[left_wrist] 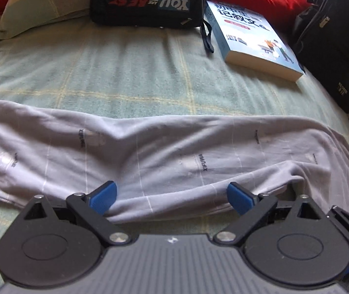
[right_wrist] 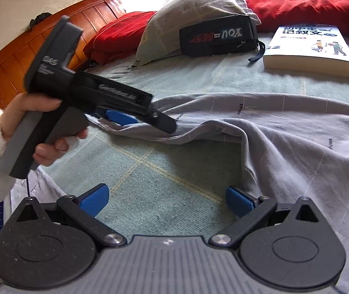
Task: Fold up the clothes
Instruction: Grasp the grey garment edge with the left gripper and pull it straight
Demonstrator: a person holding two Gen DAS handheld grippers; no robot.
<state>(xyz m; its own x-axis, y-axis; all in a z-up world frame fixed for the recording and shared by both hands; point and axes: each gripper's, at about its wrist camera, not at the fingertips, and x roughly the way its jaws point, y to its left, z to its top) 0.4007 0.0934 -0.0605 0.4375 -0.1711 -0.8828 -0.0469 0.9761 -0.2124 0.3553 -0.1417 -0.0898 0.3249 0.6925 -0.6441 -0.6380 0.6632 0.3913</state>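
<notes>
Nearest the right wrist camera, the right gripper (right_wrist: 165,199) is hanging with its blue fingers spread wide and nothing between them; under the gap is bare green checked bedsheet (right_wrist: 150,166), and the right-hand pad is sitting just beside, perhaps brushing, the near fold of the grey garment (right_wrist: 296,147). It is holding nothing.

Just beyond, a hand (right_wrist: 39,127) in a fluffy white sleeve is holding the left gripper (left_wrist: 172,197) low over the garment's edge. In the left wrist view its fingers are also wide apart, with the cloth's near hem lying between them and bunching against the pads; the jaws are not closing on it, so the cloth is touched rather than gripped.

The garment is lying across the bed in a long crumpled band, grey with thin pale lines and small printed words. It is looking thin, light and limp, likely to sag and slide rather than keep a shape, so a pinch through a doubled hem or corner seems the safest hold, with one gripper at each end of an edge.

Farther back, a black pouch (left_wrist: 147,5) is resting against a pillow (right_wrist: 194,17), a paperback book (left_wrist: 255,39) is lying beside it, and a black bag (left_wrist: 333,49) is sitting at the right. Red bedding (right_wrist: 304,2) and a wooden headboard (right_wrist: 15,56) are closing the far end.
</notes>
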